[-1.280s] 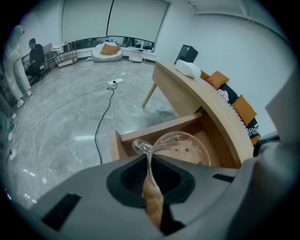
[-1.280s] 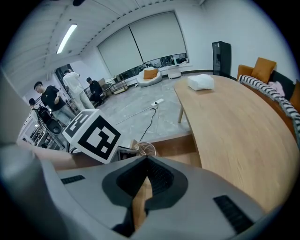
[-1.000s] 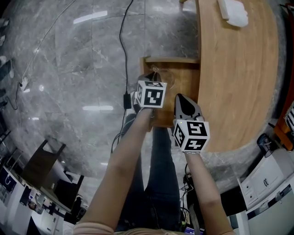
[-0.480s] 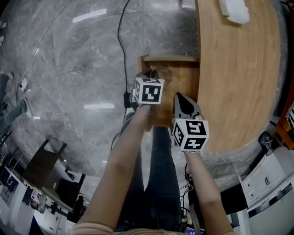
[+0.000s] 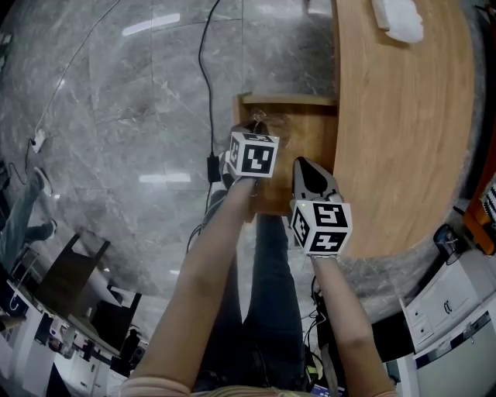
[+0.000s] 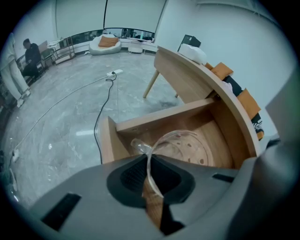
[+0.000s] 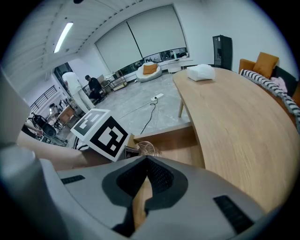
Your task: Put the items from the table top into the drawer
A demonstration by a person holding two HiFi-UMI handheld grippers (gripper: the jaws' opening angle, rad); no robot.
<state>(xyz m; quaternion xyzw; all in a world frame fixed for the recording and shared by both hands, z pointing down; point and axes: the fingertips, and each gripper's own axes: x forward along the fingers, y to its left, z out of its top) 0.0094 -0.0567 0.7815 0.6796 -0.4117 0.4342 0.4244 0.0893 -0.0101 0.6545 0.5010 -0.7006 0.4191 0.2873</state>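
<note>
Little has shifted: left gripper [image 6: 149, 164] hangs over the open drawer [image 6: 159, 117], pinching the clear dish [image 6: 183, 145] by its rim. Release looks due. Right gripper [image 7: 145, 161] pressed together, empty. White bundle [image 5: 399, 17] on surface [image 5: 403, 132] — outstanding.

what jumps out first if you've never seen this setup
The left gripper pinches the rim of a clear round dish in its fingers, over the open wooden drawer. The right gripper hangs shut and empty by the curved table, where a white bundle lies at the far end.
</note>
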